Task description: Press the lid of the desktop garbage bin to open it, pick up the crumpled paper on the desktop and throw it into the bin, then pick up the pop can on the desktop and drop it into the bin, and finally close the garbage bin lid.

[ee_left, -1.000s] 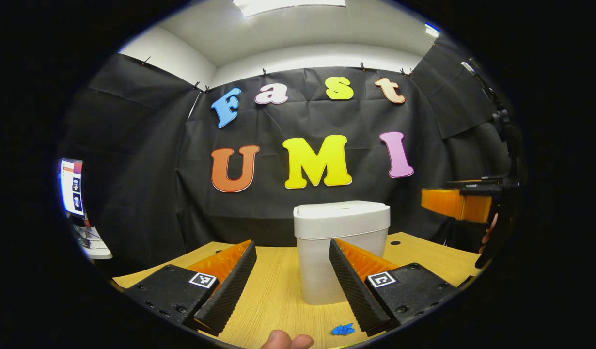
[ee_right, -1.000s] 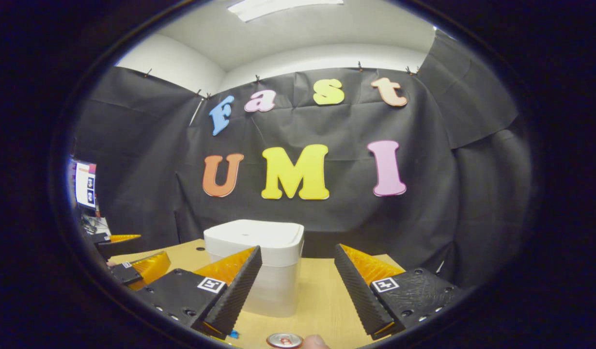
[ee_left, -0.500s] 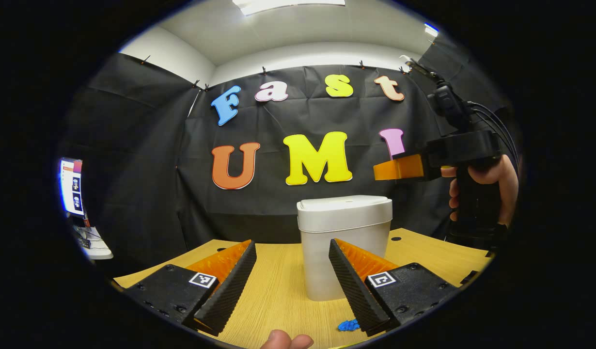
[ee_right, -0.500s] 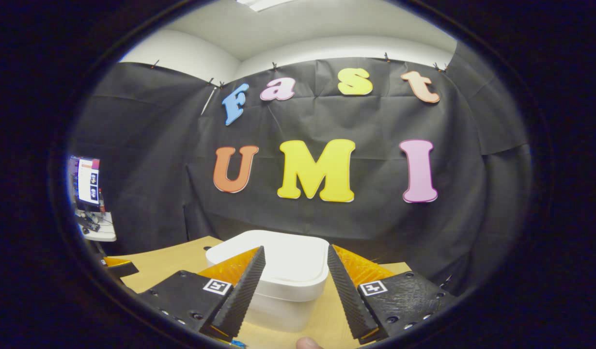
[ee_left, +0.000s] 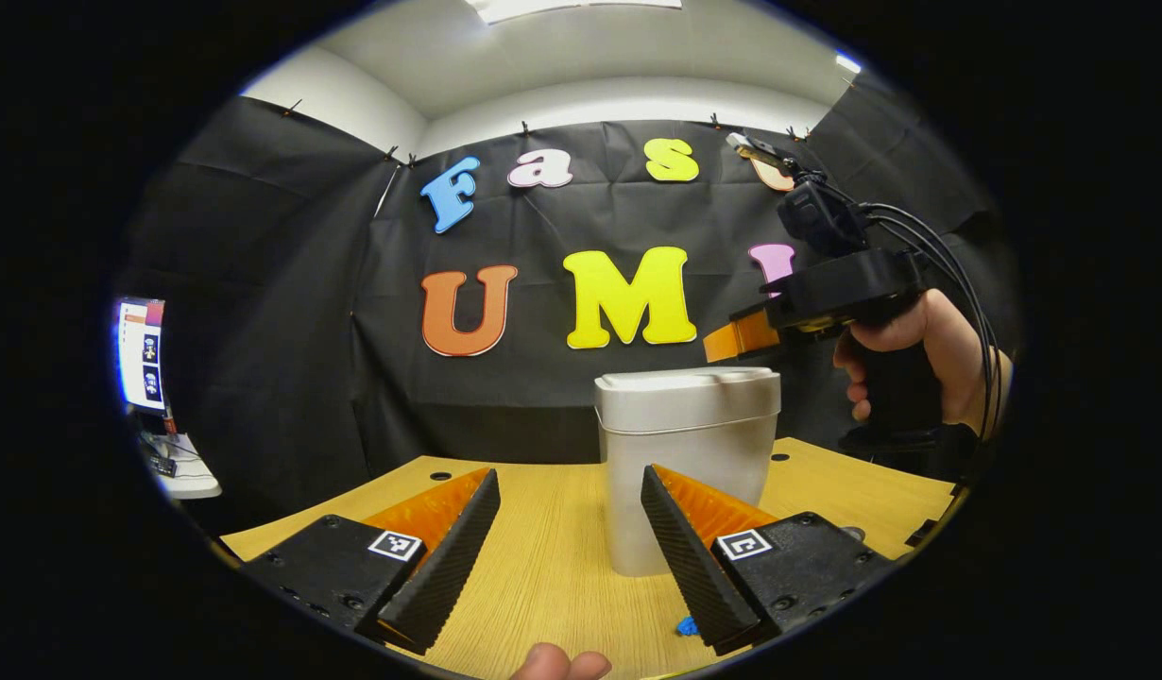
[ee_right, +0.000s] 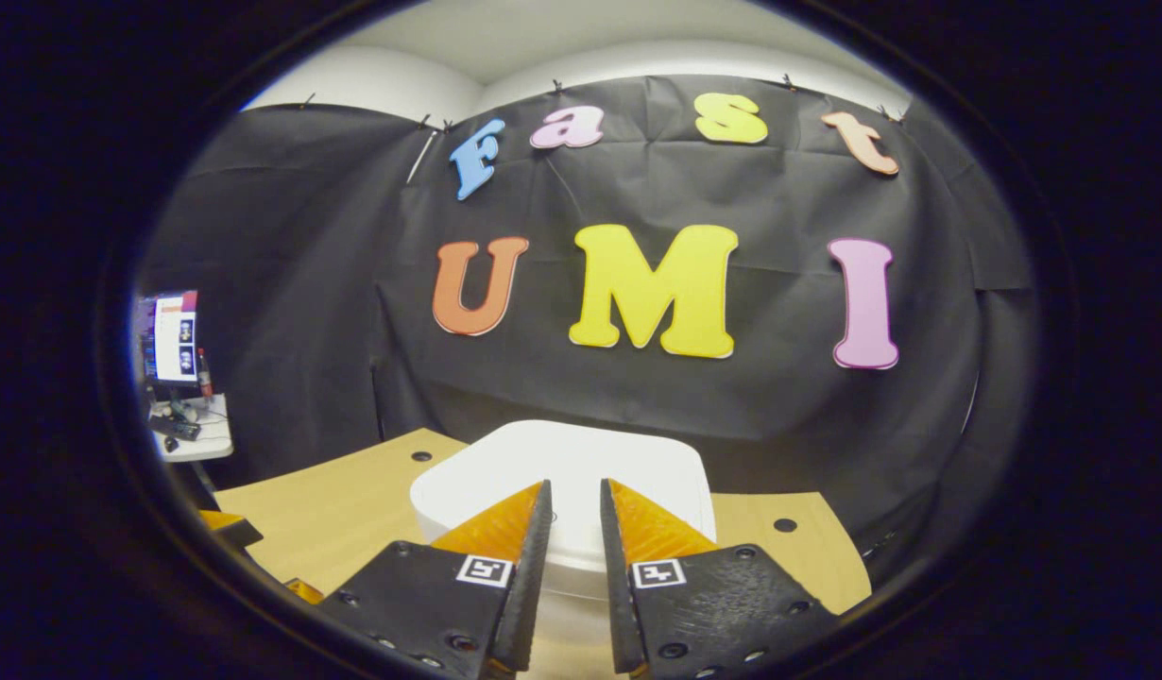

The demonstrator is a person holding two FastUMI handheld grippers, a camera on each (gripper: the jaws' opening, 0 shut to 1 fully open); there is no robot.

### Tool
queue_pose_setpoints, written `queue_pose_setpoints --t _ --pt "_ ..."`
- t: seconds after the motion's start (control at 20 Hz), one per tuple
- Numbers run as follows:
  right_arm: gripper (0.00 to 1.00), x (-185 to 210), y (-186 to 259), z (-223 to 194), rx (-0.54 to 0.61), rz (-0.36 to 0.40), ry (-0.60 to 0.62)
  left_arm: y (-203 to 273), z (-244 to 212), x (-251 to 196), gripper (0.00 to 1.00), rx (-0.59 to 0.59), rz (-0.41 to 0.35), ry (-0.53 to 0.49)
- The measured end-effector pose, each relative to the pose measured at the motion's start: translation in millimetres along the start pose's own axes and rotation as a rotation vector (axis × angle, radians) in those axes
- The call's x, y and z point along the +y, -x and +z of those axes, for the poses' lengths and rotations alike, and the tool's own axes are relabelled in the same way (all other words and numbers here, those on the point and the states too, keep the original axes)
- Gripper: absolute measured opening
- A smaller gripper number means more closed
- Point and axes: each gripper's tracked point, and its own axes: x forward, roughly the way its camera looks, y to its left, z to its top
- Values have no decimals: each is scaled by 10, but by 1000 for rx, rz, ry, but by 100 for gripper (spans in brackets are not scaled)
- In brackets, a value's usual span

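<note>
Here the right gripper has its fingers drawn nearly together, a narrow gap left between them and nothing caught in it. In the right gripper view it hangs over the white lid of the garbage bin, fingertips pointing across the lid's top; whether they touch the lid I cannot tell. In the left gripper view the same right gripper shows above the bin's right edge, held by a hand on its dark handle, with black cables looping off the back.

The left gripper is spread wide and holds nothing. It sits low over the table, well in front of the garbage bin, which stands upright between its two fingers as seen from behind. The bin's lid lies flat and closed on the body.

A small blue scrap, seemingly the crumpled paper, lies on the table just beside the left gripper's right-hand finger, mostly hidden by it. A fingertip of the holding hand shows at the bottom edge of the left gripper view.

Off at the left, beyond the table, a lit screen stands over a small white shelf with clutter on it.
</note>
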Motion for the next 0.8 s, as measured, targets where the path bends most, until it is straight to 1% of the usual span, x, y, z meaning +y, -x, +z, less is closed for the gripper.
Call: queue_pose_setpoints --t 0.05,0.1,0.2,0.25,0.35,0.4,0.55,0.6,0.7,0.75,0.8 --pt "31 3 -188 -27 -4 -18 -22 5 -30 2 97 5 -2 2" --pt "4 24 -64 -3 7 -2 -32 8 -38 0 97 9 -3 5" --pt "0 72 -144 -68 33 24 -47 11 -38 9 97 10 -3 8" --pt "2 90 -142 -76 38 26 -43 13 -50 13 97 11 -2 5" --pt "2 76 -136 -83 34 23 -29 13 -64 2 98 12 -4 1" --pt "3 74 -143 -62 27 22 -32 7 -76 -9 97 15 -6 4" --pt "4 72 -173 -134 53 42 -63 -9 -116 -20 97 29 -9 9" --pt "4 78 -174 -128 54 53 -71 -14 -116 -4 97 28 -2 7" --pt "4 92 -177 -159 65 83 -59 -15 -91 89 98 10 38 -11" --pt "10 106 -180 -207 79 84 -77 -12 -67 87 98 2 41 -21" --pt "5 94 -205 -202 63 76 -73 -25 -82 71 97 3 42 -28"
